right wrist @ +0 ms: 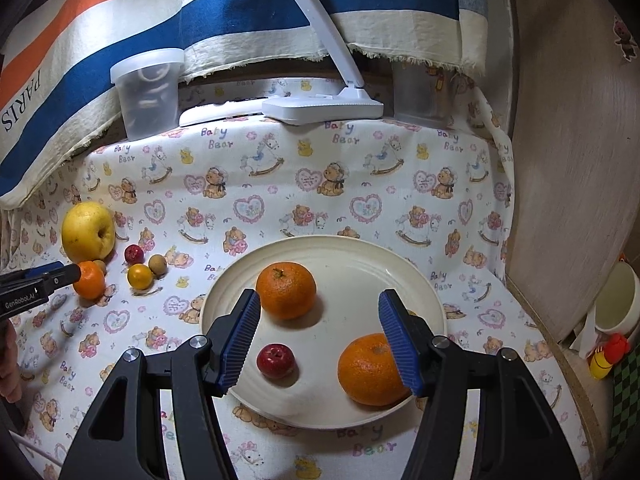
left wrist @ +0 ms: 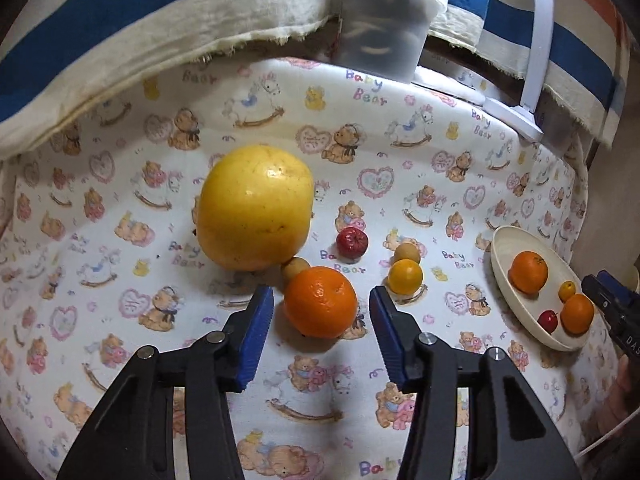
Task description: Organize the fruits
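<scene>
- Left gripper (left wrist: 321,300) hangs spread wide, its jaws straddling the orange (left wrist: 320,302) on the tablecloth (left wrist: 120,264) without touching it.
- Right gripper (right wrist: 318,308) hovers agape and empty over the plate (right wrist: 420,276).
- Just beyond, a small brown fruit (left wrist: 296,267) and the big yellow fruit (left wrist: 255,207) crowd the orange; closing off-centre could nudge them rolling.

Gap L of orange (left wrist: 320,302): bare cloth (left wrist: 120,272), free.
Behind it: big yellow fruit (left wrist: 255,208) + small brown fruit (left wrist: 295,267) block.
Plate (right wrist: 360,256) middle: free.
</scene>
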Demonstrator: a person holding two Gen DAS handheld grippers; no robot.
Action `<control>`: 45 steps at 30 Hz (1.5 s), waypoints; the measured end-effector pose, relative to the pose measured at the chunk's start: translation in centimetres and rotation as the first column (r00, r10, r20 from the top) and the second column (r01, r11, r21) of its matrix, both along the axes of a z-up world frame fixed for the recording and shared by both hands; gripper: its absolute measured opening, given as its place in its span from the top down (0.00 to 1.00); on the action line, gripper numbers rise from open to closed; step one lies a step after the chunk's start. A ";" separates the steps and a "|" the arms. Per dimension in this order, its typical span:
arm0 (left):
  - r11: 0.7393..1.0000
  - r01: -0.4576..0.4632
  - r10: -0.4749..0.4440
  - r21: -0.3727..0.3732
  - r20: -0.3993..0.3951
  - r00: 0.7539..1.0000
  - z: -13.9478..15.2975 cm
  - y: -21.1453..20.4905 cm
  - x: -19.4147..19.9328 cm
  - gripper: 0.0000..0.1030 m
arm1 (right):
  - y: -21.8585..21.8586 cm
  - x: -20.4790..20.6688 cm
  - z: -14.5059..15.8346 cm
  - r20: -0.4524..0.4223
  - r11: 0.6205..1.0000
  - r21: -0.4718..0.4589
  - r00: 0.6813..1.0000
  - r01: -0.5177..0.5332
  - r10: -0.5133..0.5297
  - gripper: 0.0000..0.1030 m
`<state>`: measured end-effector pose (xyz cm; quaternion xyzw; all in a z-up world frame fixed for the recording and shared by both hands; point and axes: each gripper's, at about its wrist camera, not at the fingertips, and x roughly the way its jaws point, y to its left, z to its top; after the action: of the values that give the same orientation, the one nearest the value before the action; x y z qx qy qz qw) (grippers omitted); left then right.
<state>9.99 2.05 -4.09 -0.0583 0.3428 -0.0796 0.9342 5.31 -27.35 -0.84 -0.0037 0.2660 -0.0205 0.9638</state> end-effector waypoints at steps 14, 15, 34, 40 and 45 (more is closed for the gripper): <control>1.000 -0.004 0.007 0.021 -0.116 0.993 -1.4 -0.8 1.7 0.61 | 0.6 0.4 -0.7 -0.024 0.999 -0.033 1.000 -0.021 0.020 0.39; 0.999 -0.006 0.009 0.032 -0.114 0.993 -1.4 -1.0 1.7 0.61 | 0.6 0.4 -0.7 -0.023 0.999 -0.031 1.000 -0.021 0.020 0.39; 0.982 -0.001 -0.040 0.191 0.214 0.976 2.4 -3.2 -3.2 0.69 | 0.2 -0.1 0.2 -0.006 0.995 0.051 0.997 -0.082 0.082 0.39; 0.979 -0.015 -0.039 0.203 0.257 0.966 2.8 -3.4 -4.0 0.75 | 0.3 -0.5 0.5 0.016 0.995 0.055 0.996 -0.088 0.088 0.39; 0.985 -0.021 -0.021 0.174 0.233 0.972 2.7 -2.8 -3.6 0.75 | 0.9 -0.7 0.5 0.027 0.994 0.035 0.994 -0.103 0.102 0.39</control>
<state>6.41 -0.77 -1.43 0.0339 0.2363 -0.0555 0.9695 4.56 -26.44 -0.30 0.0003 0.2534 0.0339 0.9668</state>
